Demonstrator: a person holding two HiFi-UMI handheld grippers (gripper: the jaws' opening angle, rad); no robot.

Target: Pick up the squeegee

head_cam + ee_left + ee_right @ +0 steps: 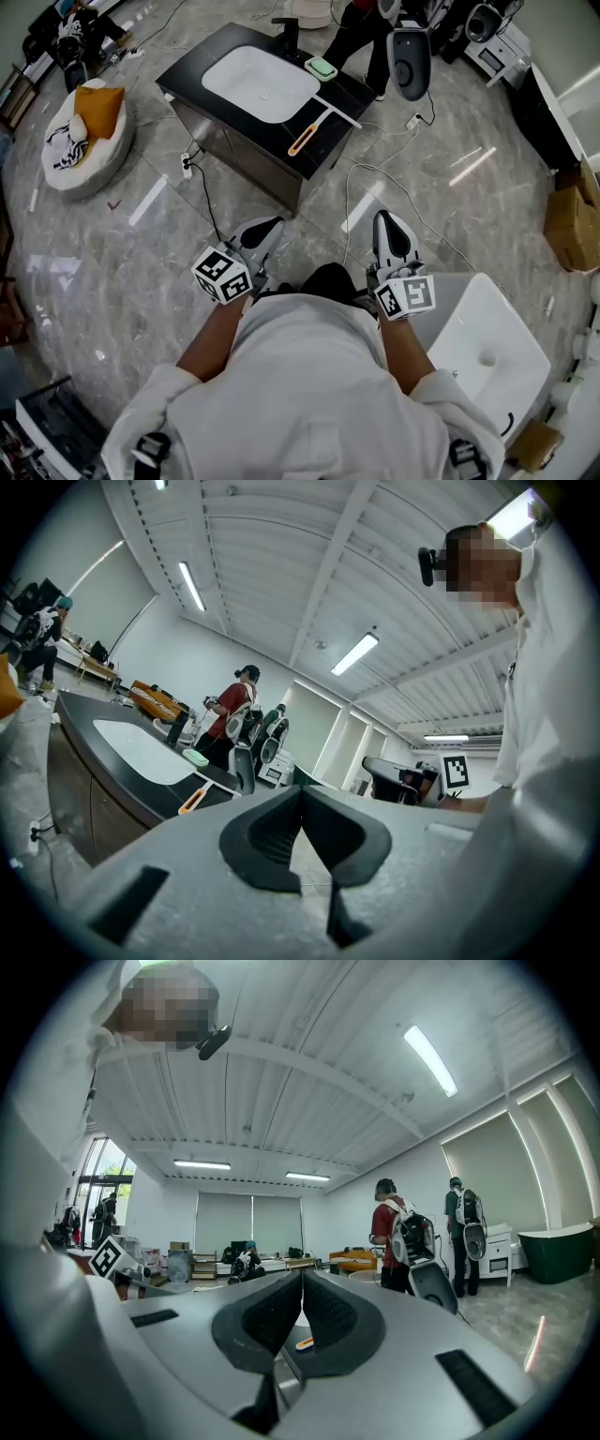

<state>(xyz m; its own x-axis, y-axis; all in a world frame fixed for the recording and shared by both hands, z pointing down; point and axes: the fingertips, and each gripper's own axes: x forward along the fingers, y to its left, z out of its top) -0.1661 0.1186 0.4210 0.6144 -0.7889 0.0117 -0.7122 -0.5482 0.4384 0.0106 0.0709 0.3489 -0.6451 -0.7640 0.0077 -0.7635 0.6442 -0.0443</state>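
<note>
The squeegee [314, 127], with an orange handle and a white blade, lies on the front right corner of a black vanity counter [202, 61], beside its white basin [261, 84]. Both grippers are held close to the person's body, well short of the counter and pointing toward it. My left gripper [267, 230] is shut with nothing in it, and so is my right gripper [386, 225]. In the left gripper view the squeegee [192, 799] shows on the counter edge, left of the closed jaws [302, 794]. In the right gripper view a bit of orange handle [305, 1342] peeks below the meeting pads [302, 1283].
A green soap dish [321, 67] sits behind the squeegee. Cables [352, 187] trail over the marble floor between me and the vanity. A round white pet bed [89, 131] lies far left, a white basin [487, 347] near right, a cardboard box [574, 225] far right. People stand beyond the counter [361, 28].
</note>
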